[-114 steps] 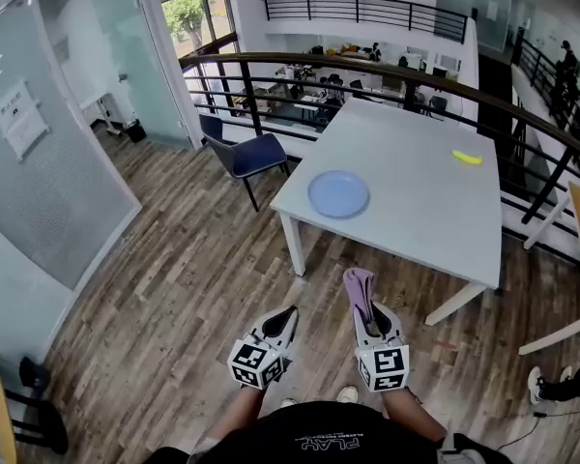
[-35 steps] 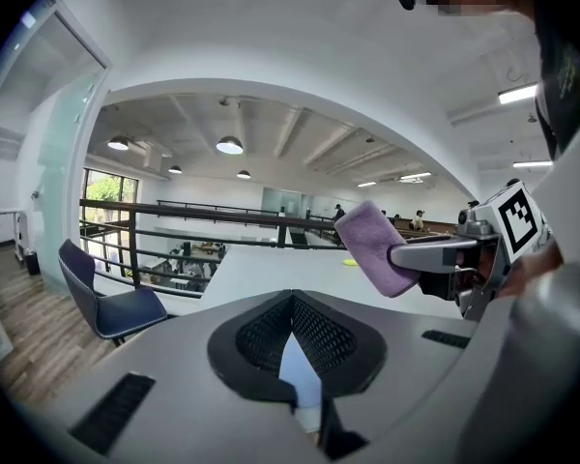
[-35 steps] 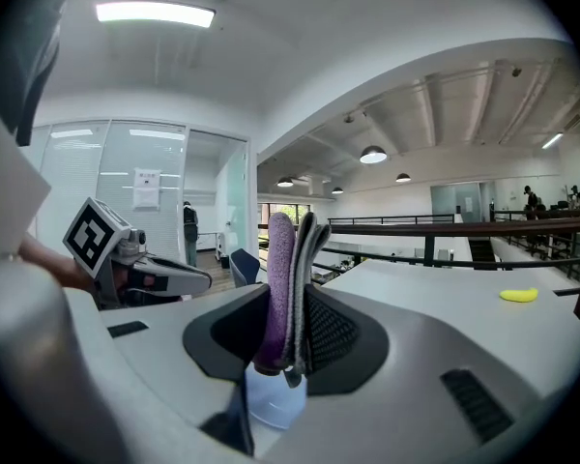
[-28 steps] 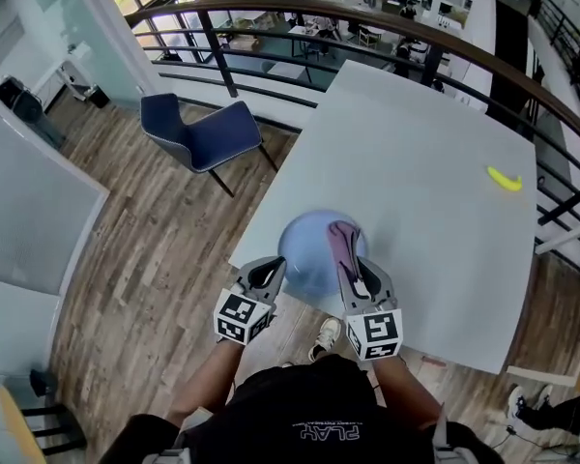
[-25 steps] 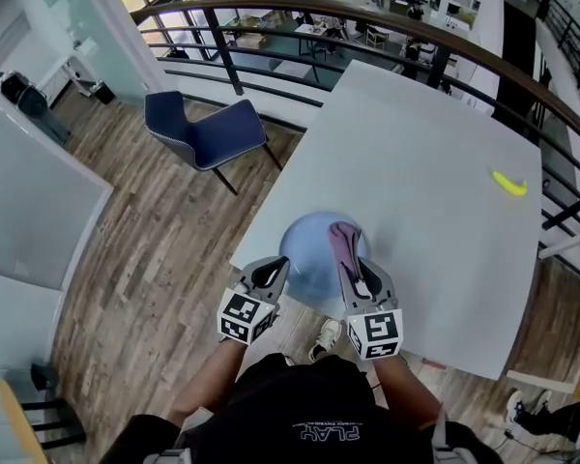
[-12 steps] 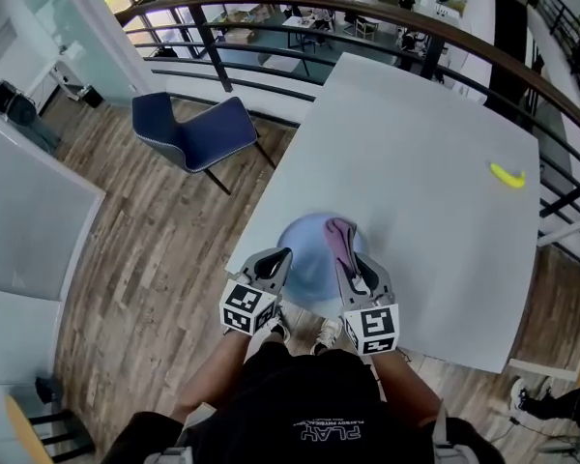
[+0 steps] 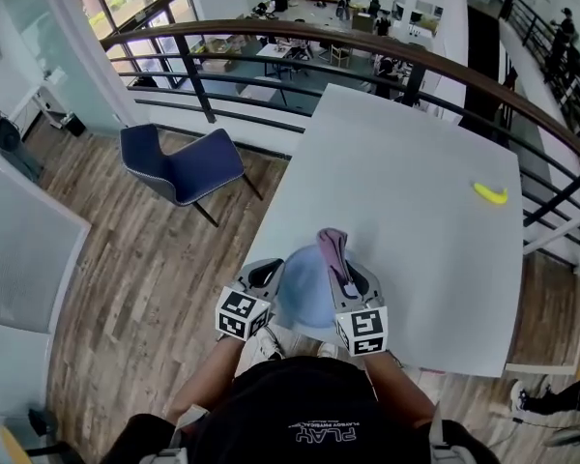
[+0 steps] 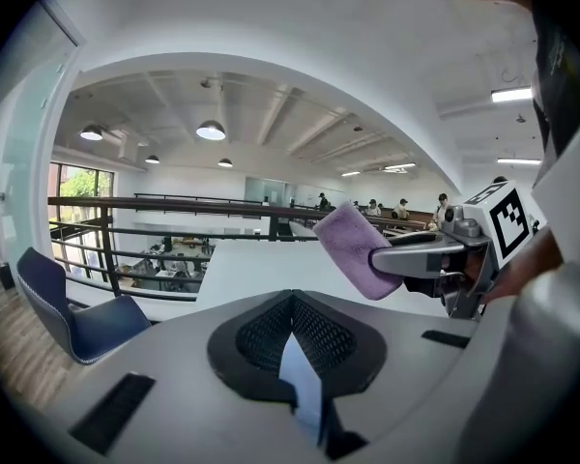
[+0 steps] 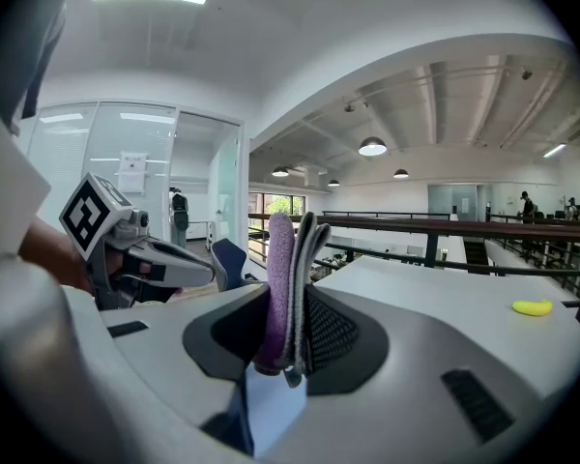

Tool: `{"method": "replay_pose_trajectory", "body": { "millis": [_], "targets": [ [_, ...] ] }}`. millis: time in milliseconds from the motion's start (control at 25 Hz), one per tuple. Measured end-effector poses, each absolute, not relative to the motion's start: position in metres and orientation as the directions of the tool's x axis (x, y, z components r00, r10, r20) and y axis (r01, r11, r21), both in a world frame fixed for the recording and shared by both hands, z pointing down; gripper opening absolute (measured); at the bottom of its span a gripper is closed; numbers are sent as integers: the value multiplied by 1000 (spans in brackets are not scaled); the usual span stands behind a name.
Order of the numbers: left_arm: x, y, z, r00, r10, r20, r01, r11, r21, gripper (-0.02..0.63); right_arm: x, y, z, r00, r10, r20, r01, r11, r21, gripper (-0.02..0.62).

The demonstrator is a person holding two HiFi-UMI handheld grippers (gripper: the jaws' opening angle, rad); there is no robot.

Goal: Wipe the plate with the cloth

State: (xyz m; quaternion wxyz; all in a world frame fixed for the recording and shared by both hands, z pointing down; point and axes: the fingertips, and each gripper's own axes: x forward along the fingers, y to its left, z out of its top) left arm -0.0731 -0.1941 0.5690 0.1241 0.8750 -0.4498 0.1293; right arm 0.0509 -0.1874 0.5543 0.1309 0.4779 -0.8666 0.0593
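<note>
Right tongs pinch the cloth above the plate's right side.

The cloth is soft, napped fabric. The plate looks smooth and matt, the table smooth and matt; the floor is grained wood plank.

A white square surface stands on a wood-plank floor. A yellow banana lies near its right edge. A blue chair sits off its left side. A dark railing curves behind, overlooking office desks below.
</note>
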Motion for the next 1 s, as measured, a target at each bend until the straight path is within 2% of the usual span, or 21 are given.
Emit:
{"method": "replay_pose_trajectory", "body": {
  "millis": [320, 760, 800, 840, 1000],
  "targets": [
    [-85, -201, 590, 619, -686, 381, -775, -613, 155, 12, 38, -210, 563, -469, -824, 317, -861, 507, 44, 103],
    [-93, -205, 649, 611, -656, 443, -789, -550, 274, 21, 28, -210, 604, -481, -789, 383, -853, 522, 5, 103],
    [-95, -203, 657, 608, -648, 459, -791, -539, 288, 56, 28, -208, 607, -480, -788, 386, -854, 520, -1, 103],
    [-96, -200, 664, 607, -637, 475, -793, -528, 305, 129, 28, -207, 609, -479, -786, 390, -855, 518, -5, 103],
    [-103, -193, 690, 588, -603, 539, -808, -471, 354, 156, 28, -200, 617, -482, -776, 406, -852, 523, -10, 103]
  ]
}}
